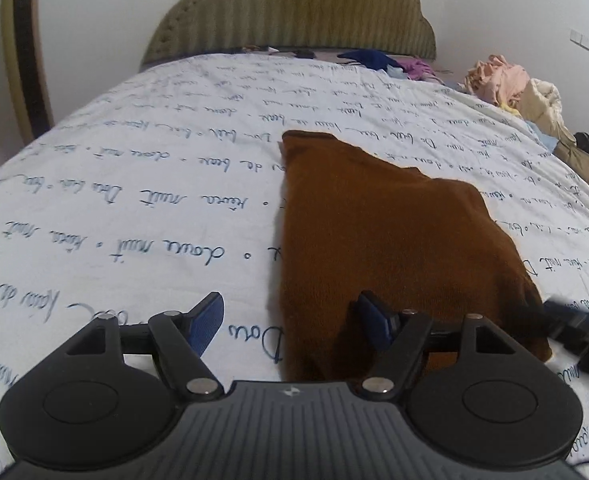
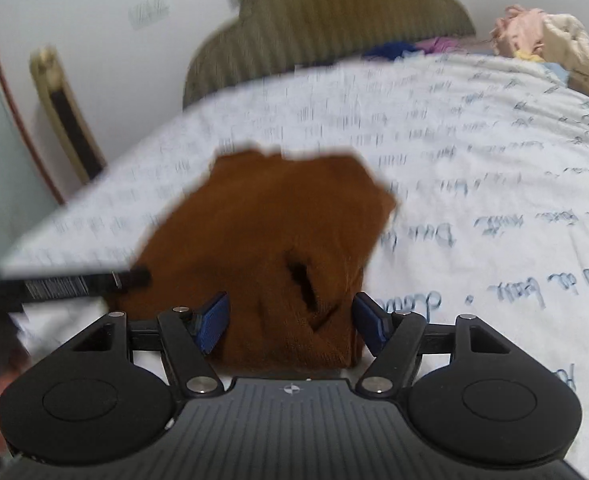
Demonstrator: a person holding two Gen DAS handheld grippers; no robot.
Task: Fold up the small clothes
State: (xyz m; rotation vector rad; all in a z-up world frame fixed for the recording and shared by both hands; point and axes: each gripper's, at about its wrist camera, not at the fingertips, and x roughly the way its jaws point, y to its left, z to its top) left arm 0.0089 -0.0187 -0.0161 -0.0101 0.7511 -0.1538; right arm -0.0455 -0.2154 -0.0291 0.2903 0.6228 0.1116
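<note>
Both grippers, left gripper and right gripper, are seen spread wide, gripping nothing, over one brown knitted garment laid lengthwise toward the headboard on the script-printed bedsheet.

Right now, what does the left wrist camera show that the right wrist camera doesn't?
Only the left wrist view shows the brown garment's left edge along bare sheet, and sharp script on the bedsheet. Only the right wrist view shows a dark opening in the cloth's near folds. Both share the garment, the headboard and the clothes pile.
</note>
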